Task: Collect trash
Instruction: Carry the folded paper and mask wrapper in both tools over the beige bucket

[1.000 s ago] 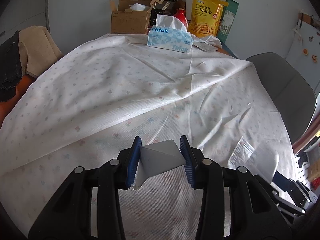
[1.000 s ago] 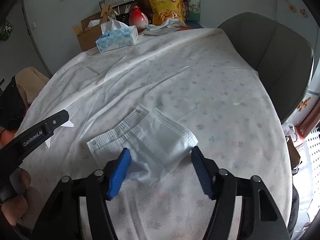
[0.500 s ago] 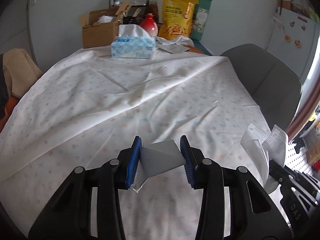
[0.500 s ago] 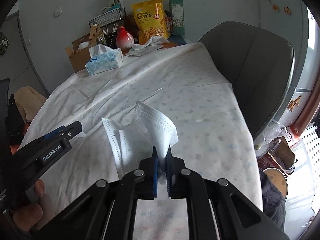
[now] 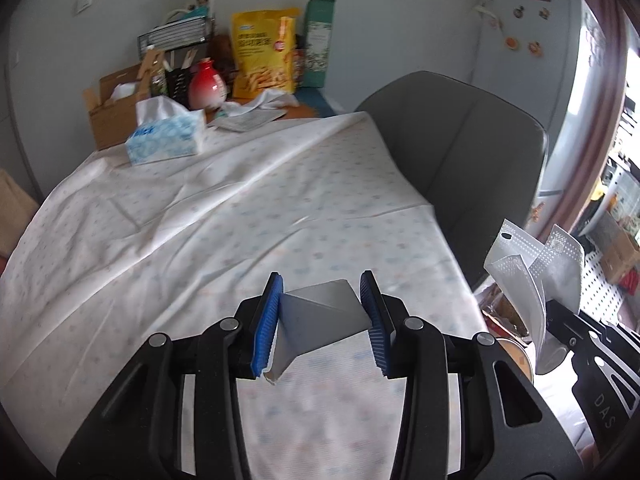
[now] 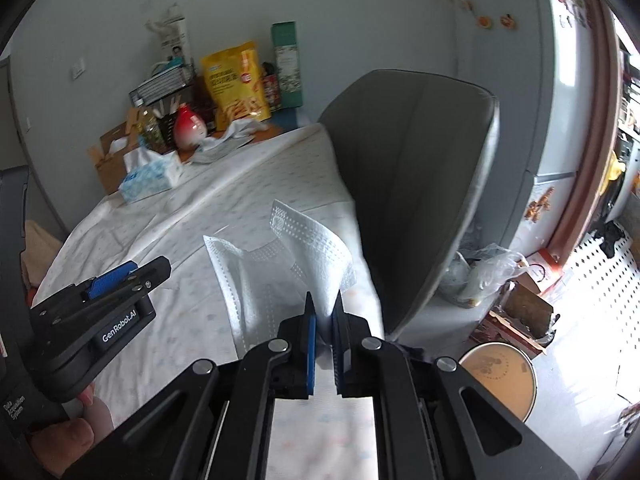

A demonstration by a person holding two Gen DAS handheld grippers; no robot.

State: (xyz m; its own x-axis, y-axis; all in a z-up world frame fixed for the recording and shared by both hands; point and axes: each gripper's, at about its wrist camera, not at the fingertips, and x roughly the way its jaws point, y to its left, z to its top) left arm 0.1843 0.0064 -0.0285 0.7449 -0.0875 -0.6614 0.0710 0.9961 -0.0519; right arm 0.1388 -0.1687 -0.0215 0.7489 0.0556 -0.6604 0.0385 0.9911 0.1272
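My left gripper [image 5: 325,324] is shut on a folded grey-white paper scrap [image 5: 320,320] and holds it above the table's right front part. My right gripper [image 6: 323,334] is shut on a white face mask [image 6: 280,260], lifted off the table near its right edge; the mask also shows in the left wrist view [image 5: 528,280]. The left gripper shows at the left of the right wrist view [image 6: 120,276]. A round tan-lidded bin [image 6: 500,376] stands on the floor to the right, below the table edge.
The table [image 5: 160,240] has a white dotted cloth. At its far end stand a tissue box [image 5: 164,140], cardboard box [image 5: 108,116], red vase [image 5: 207,86] and yellow snack bag [image 5: 264,56]. A grey chair [image 6: 412,180] stands at the right side. Bags and boxes [image 6: 480,276] lie on the floor.
My right gripper closed on the mask and lifted it off the table, moving right toward the table edge. Both views swung right; the left gripper kept hold of the scrap.
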